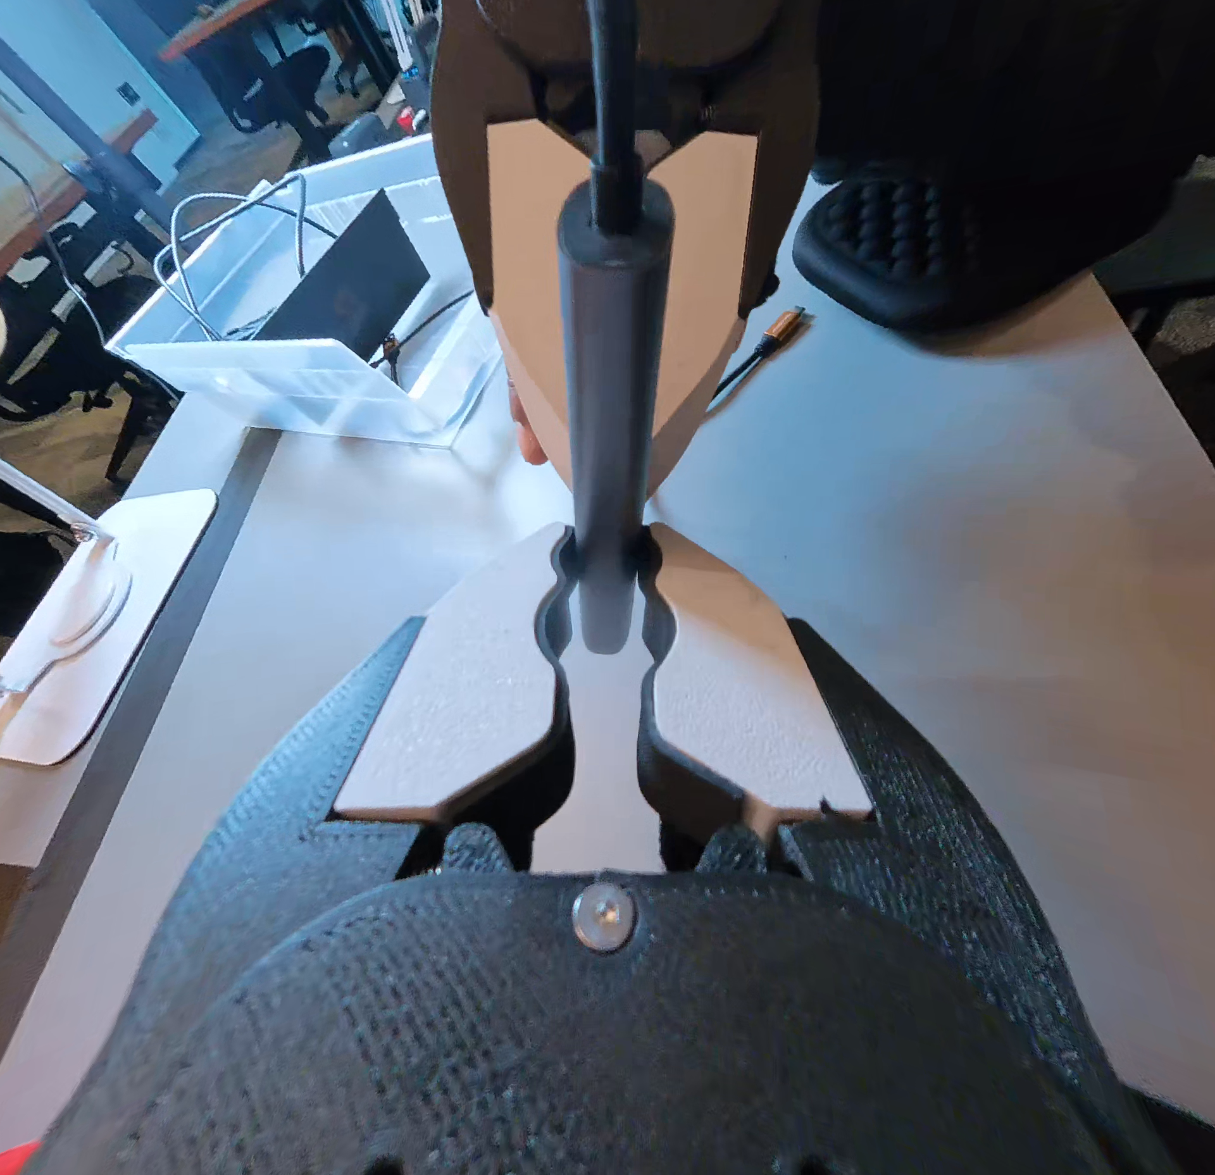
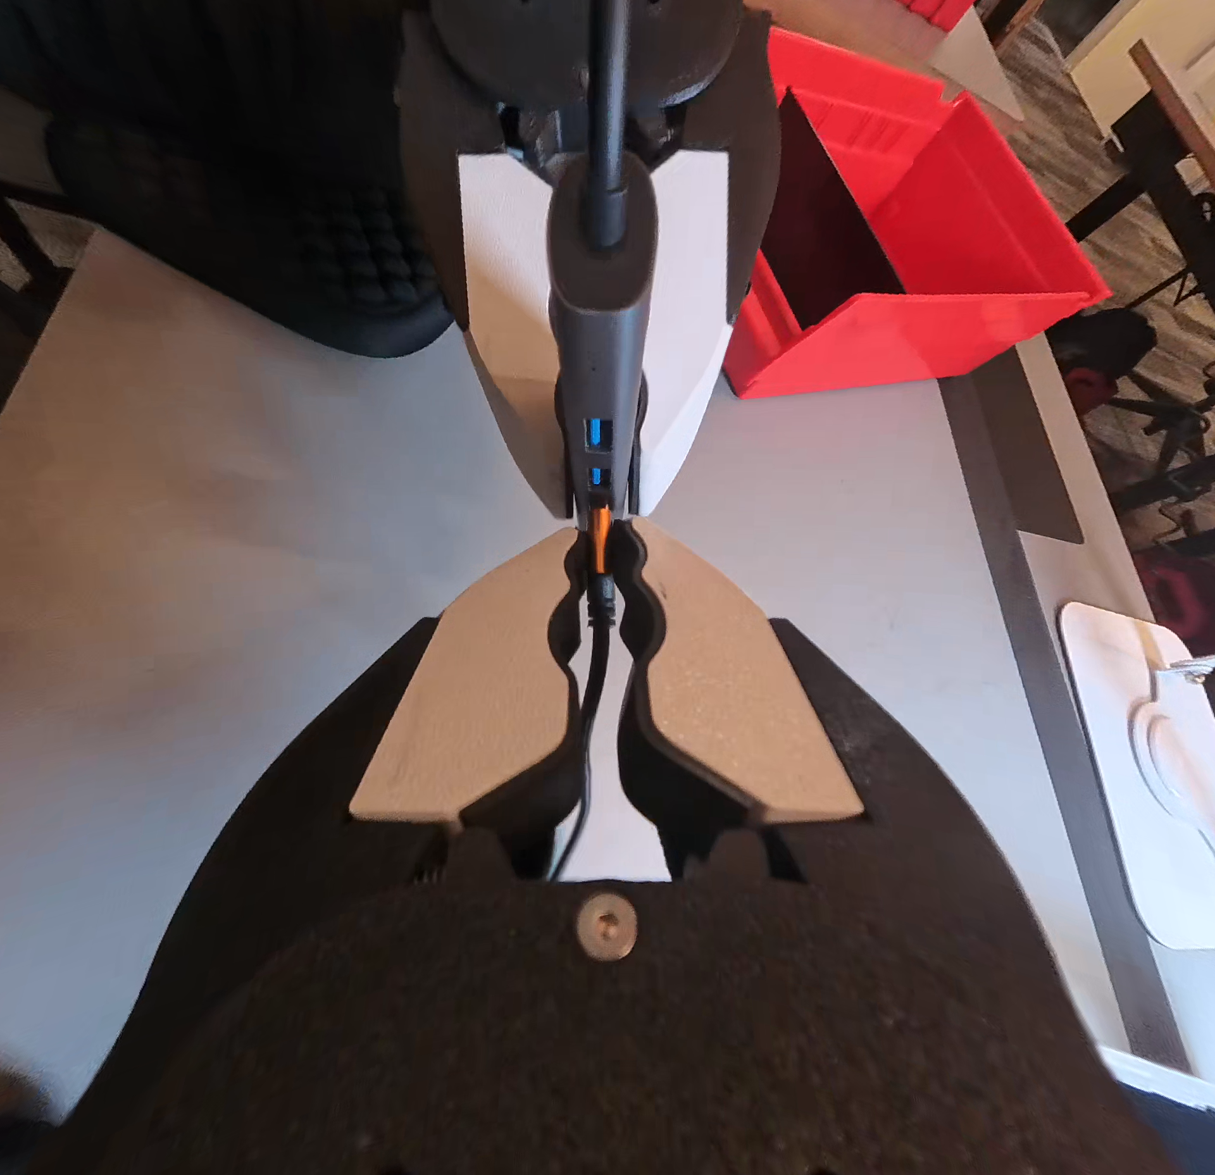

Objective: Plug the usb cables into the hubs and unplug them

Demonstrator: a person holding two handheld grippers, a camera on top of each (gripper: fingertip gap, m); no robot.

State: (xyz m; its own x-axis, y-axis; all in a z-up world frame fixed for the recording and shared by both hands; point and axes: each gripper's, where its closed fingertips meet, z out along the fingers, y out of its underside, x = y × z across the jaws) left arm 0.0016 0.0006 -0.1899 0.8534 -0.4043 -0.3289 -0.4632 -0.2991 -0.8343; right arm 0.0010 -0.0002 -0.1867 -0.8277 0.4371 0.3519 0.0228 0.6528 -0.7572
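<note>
with the left gripper [image 1: 605, 552] clamped on the hub [image 1: 608, 381] and the right gripper [image 2: 601, 552] pinching the orange plug [image 2: 599, 535] at its end port, push straight along the hub.

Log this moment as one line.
left gripper: shut on hub | right gripper: shut on orange plug at hub port | second plug: on table

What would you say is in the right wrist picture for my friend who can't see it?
The right hand-held gripper pinches an orange USB plug against the end port of a grey hub, which the left hand-held gripper holds from the far side. A red bin sits behind on the white table.
</note>
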